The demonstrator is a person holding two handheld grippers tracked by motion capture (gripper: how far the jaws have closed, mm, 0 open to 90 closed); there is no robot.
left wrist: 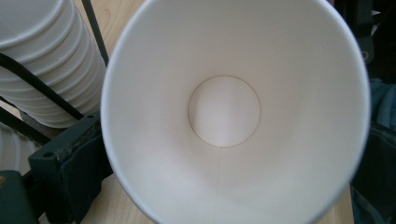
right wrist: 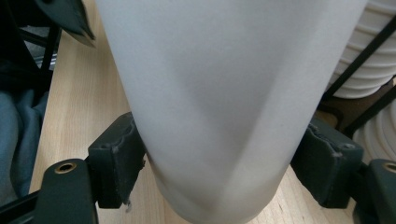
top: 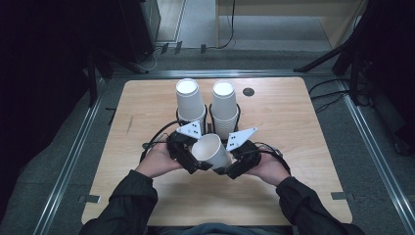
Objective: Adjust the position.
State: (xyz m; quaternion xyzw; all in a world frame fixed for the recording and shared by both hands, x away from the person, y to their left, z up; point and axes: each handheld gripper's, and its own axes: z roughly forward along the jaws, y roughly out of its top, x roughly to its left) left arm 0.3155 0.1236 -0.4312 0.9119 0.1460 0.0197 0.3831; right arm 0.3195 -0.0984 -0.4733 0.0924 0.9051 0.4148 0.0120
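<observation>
Right gripper view | right claw (right wrist: 219, 172) clamped on paper cup (right wrist: 224, 93) | left claw (top: 188, 159) apart

White paper cup (top: 211, 151), plain inside and out, no print. Two white cup stacks (top: 190, 103) at 12 o'clock, same plain white, in a black wire holder (top: 209, 117). Table (top: 293, 127) light wood grain, with a small black disc (top: 248, 91) at 1 o'clock. Gripper fingers (right wrist: 116, 161) dark grey-black. Sleeves (top: 132, 200) black. Floor (top: 372, 147) grey.
</observation>
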